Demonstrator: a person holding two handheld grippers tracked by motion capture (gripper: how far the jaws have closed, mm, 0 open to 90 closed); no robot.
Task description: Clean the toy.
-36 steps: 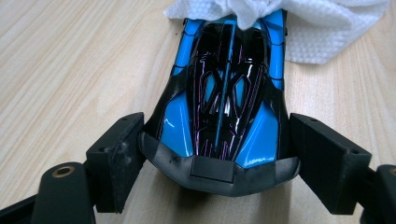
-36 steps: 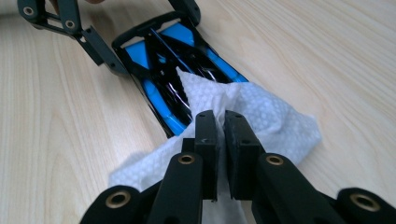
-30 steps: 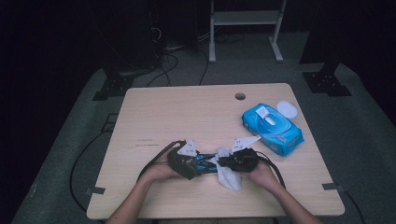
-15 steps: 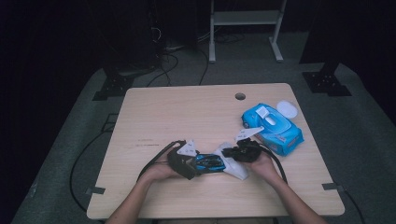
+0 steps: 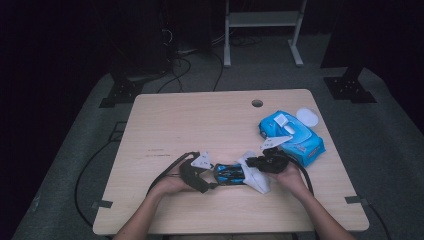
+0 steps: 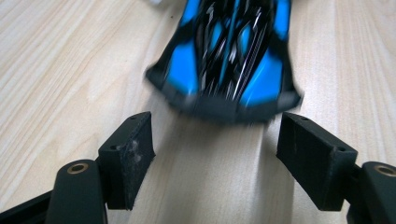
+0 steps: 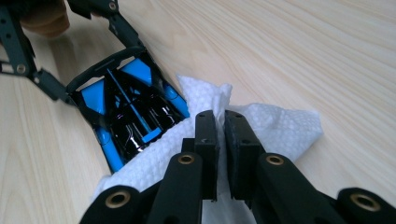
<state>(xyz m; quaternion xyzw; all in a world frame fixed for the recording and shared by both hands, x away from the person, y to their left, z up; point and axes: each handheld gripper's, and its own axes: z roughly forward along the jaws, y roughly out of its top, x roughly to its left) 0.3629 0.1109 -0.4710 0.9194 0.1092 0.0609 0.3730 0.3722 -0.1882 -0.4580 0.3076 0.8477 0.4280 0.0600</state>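
A blue pack of wipes (image 5: 291, 136) lay at the far right of the table (image 5: 200, 120), with a round white lid (image 5: 307, 117) just beyond it and a small hole (image 5: 257, 103) in the tabletop farther left; none of these lay between the grippers. The blue and black toy car (image 5: 230, 173) sat near the front edge, between the two hands. The left gripper (image 5: 197, 175) was at the car's left end; its jaws had just been closing but stood apart on either side of the car's end (image 6: 224, 70), not pressing on it. The right gripper (image 7: 222, 140) was clamped on a white wipe (image 7: 280, 126) that lay against the car's right end (image 7: 126, 112).
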